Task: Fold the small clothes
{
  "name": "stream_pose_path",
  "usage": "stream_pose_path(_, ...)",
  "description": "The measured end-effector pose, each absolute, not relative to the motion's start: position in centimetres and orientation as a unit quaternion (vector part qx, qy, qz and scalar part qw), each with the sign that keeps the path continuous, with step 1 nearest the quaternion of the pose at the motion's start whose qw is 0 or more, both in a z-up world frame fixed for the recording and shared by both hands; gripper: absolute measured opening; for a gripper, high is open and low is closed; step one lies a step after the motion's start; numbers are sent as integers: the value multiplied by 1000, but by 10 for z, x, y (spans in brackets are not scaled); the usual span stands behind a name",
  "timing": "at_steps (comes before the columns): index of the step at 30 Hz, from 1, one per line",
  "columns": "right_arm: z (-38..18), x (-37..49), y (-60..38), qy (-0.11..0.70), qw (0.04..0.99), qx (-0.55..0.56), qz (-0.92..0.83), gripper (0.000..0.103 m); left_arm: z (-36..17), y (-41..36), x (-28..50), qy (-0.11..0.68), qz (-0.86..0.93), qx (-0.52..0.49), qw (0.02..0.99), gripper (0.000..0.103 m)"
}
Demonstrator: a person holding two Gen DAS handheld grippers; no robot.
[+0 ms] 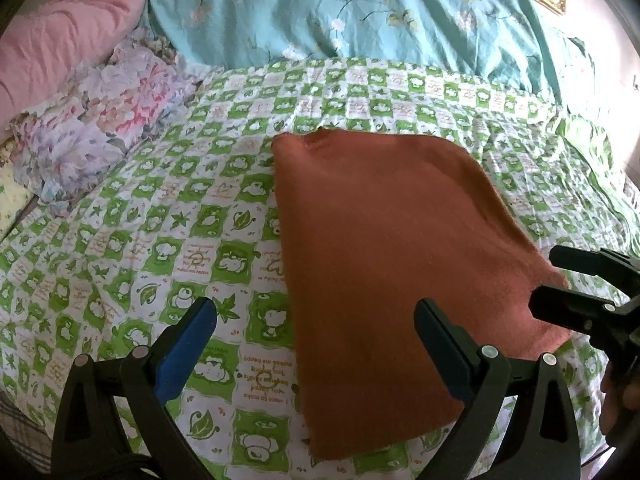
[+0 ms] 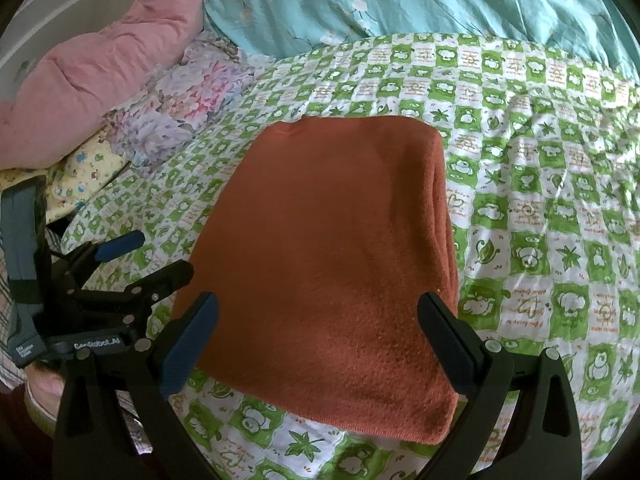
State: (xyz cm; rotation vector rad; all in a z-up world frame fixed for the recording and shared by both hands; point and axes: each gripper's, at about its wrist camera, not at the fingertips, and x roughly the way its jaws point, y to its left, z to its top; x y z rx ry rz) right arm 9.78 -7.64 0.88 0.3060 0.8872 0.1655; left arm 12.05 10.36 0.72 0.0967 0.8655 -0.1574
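Note:
A rust-orange knit garment (image 1: 384, 264) lies folded into a flat rectangle on the green-and-white checked bedsheet (image 1: 160, 216); it also shows in the right wrist view (image 2: 328, 248). My left gripper (image 1: 316, 336) is open and empty, its jaws wide apart over the garment's near left edge. My right gripper (image 2: 318, 332) is open and empty, its jaws spanning the garment's near end. The right gripper shows at the right of the left wrist view (image 1: 560, 284), and the left gripper at the left of the right wrist view (image 2: 160, 256).
A turquoise floral quilt (image 1: 360, 12) lies across the back of the bed. A pink quilt (image 1: 60, 32) and a crumpled floral cloth (image 1: 100, 120) sit at the left. A yellow patterned cloth (image 2: 84, 172) lies near the left edge.

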Motion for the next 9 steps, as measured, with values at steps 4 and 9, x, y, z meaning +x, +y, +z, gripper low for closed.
stream_pose_path(4, 8, 97, -80, 424, 891, 145, 75, 99, 7, 107, 123, 422, -72, 41, 903, 99)
stream_pose_path(9, 5, 98, -83, 420, 892, 151, 67, 99, 10, 109, 122, 418, -63, 43, 905, 100)
